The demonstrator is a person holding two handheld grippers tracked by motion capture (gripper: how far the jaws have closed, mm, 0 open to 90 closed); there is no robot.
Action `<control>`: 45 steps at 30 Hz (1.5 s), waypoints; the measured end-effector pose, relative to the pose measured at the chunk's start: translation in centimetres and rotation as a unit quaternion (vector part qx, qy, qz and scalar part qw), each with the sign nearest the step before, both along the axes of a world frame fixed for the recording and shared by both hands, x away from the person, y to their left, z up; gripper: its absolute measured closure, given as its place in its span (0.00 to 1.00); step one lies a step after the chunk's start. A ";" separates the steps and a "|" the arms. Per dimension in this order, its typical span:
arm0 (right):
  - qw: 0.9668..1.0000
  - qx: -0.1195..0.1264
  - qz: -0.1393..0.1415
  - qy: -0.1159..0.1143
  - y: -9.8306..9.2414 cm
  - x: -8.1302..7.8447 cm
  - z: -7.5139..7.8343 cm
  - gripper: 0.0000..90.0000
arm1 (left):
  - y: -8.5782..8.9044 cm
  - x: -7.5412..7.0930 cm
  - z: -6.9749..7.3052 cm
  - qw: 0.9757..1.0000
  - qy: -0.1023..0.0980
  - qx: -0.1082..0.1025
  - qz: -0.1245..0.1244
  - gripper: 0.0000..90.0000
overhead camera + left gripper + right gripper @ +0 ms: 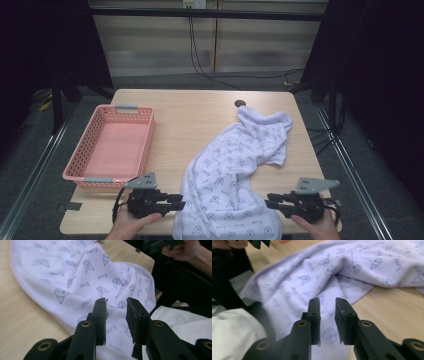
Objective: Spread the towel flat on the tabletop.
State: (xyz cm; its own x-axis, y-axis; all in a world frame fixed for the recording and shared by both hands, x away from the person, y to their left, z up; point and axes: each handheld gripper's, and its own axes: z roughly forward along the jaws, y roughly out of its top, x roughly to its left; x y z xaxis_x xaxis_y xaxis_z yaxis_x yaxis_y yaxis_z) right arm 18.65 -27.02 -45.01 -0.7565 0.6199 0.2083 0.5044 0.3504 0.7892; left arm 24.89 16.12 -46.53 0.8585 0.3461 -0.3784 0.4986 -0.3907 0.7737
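A white towel [235,170] printed with small grey figures lies crumpled across the wooden table [190,120], and its near end hangs over the front edge. My left gripper [177,201] sits at the towel's near left side, pointing right. Its jaws [116,301] stand slightly apart just above the cloth [75,272], with nothing pinched between them. My right gripper [270,200] sits at the towel's near right side, pointing left. Its jaws [327,300] show a narrow gap over the cloth [342,267] and grip nothing.
A pink plastic basket [151,131] stands empty on the table's left side. A small black round hole [240,103] lies at the far edge by the towel's tip. Dark curtains flank the table, and cables run on the floor behind it.
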 end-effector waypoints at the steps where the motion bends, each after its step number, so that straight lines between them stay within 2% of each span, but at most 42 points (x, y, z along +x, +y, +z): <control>1: 1.000 -0.018 -0.003 -0.001 0.7 1.5 -0.7 0.87 | -0.5 0.6 -0.2 1.000 0.002 0.007 -0.003 0.77; 2: 1.000 -0.023 -0.004 0.006 1.0 2.4 -1.1 0.88 | -1.3 1.5 -0.4 1.000 0.008 0.013 -0.014 0.77; 3: 0.999 -0.029 -0.003 0.013 1.3 3.9 -1.7 0.88 | -1.8 2.0 -0.6 1.000 0.004 0.021 -0.009 0.78; 4: 0.999 -0.040 -0.006 0.008 1.5 4.7 -1.9 0.88 | -2.6 2.8 -0.9 1.000 0.006 0.027 -0.009 0.79; 5: 0.999 -0.045 -0.015 0.013 1.6 6.0 -2.2 0.87 | -3.2 3.4 -1.2 0.999 0.011 0.029 -0.014 0.80; 6: 0.999 -0.035 -0.019 0.022 1.6 6.9 -2.5 0.85 | -3.6 3.9 -1.6 0.999 0.011 0.035 -0.012 0.80; 8: 0.999 -0.034 -0.022 0.028 1.7 8.3 -3.2 0.78 | -4.0 4.5 -2.7 0.998 0.016 0.053 -0.008 0.84; 10: 0.999 -0.031 -0.023 0.033 2.1 9.0 -3.9 0.74 | -3.8 4.5 -3.4 0.997 0.018 0.071 0.002 0.86; 11: 0.999 -0.035 -0.012 0.039 2.6 9.2 -4.3 0.72 | -3.7 4.5 -3.6 0.997 0.019 0.073 0.002 0.87; 13: 0.998 -0.051 -0.015 0.042 3.2 9.3 -4.8 0.66 | -3.3 4.3 -3.7 0.997 0.023 0.069 0.007 0.87; 14: 0.998 -0.047 -0.011 0.052 3.4 9.3 -5.1 0.65 | -3.2 4.2 -3.7 0.998 0.023 0.066 0.006 0.87; 18: 0.998 -0.064 -0.005 0.026 4.1 9.1 -5.3 0.62 | -2.6 3.9 -3.9 0.997 0.030 0.064 0.013 0.86; 19: 0.997 -0.078 -0.002 0.010 4.4 8.8 -5.3 0.66 | -2.5 3.8 -3.8 0.997 0.028 0.067 0.012 0.85; 20: 0.996 -0.092 0.001 -0.004 4.7 8.5 -5.2 0.77 | -2.4 3.7 -3.8 0.997 0.031 0.065 0.011 0.84; 21: 0.995 -0.096 0.007 -0.009 4.8 8.3 -5.2 0.85 | -2.3 3.6 -3.9 0.997 0.032 0.065 0.009 0.83; 22: 0.995 -0.098 0.009 -0.008 5.0 8.0 -5.2 0.93 | -2.1 3.6 -3.8 0.997 0.032 0.068 0.008 0.83; 24: 0.995 -0.104 0.003 0.004 4.9 7.5 -4.9 0.98 | -1.7 3.1 -3.6 0.997 0.022 0.079 0.011 0.83; 25: 0.994 -0.109 -0.008 0.007 4.5 7.2 -4.7 0.99 | -1.4 2.7 -3.5 0.996 0.019 0.087 0.011 0.83; 27: 0.996 -0.088 -0.025 0.015 2.7 6.8 -4.1 0.99 | -0.9 2.4 -3.6 0.996 0.027 0.082 0.002 0.83; 29: 0.995 -0.079 -0.054 0.013 0.7 6.2 -3.3 0.99 | -0.4 2.1 -3.6 0.996 0.032 0.079 -0.001 0.83; 30: 0.995 -0.067 -0.075 0.011 -1.2 5.6 -2.8 0.99 | -0.4 2.0 -3.5 0.996 0.030 0.082 -0.001 0.83; 32: 0.992 -0.065 -0.104 0.012 -3.3 4.5 -2.3 0.99 | -0.3 1.6 -3.4 0.996 0.029 0.089 -0.001 0.83; 34: 0.991 -0.047 -0.126 0.018 -5.3 3.3 -2.0 0.99 | -0.4 1.0 -3.3 0.995 0.030 0.092 -0.016 0.83; 36: 0.990 -0.030 -0.137 0.020 -7.0 1.4 -1.8 0.99 | -0.5 0.3 -3.4 0.994 0.051 0.084 -0.043 0.83; 37: 0.990 -0.029 -0.136 0.021 -7.1 1.0 -1.8 0.99 | -0.6 0.1 -3.3 0.994 0.055 0.084 -0.047 0.83; 38: 0.991 -0.033 -0.128 0.021 -7.1 0.7 -1.8 0.98 | -0.7 -0.2 -3.2 0.993 0.049 0.091 -0.057 0.83; 39: 0.993 -0.032 -0.114 0.024 -6.9 0.4 -1.9 0.94 | -0.9 -0.4 -3.0 0.993 0.054 0.081 -0.060 0.80; 42: 0.994 -0.028 -0.109 0.004 -6.2 0.6 -1.6 0.81 | -1.2 0.4 -2.0 0.997 0.035 0.047 -0.049 0.79; 43: 0.994 -0.026 -0.109 -0.001 -6.0 0.9 -1.4 0.79 | -1.3 0.9 -1.6 0.998 0.021 0.042 -0.040 0.79; 45: 0.994 -0.024 -0.105 -0.009 -5.4 1.7 -1.1 0.76 | -2.0 2.1 -1.3 0.999 0.010 0.036 -0.027 0.79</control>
State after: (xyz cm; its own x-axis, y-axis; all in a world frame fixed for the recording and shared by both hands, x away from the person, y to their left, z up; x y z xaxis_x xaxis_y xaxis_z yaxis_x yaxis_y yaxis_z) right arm 20.38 -32.45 -46.14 -0.6120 0.7741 0.1622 0.5574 0.2766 0.7828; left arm 26.98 14.16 -47.85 0.8692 0.3263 -0.3714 0.4903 -0.4726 0.7323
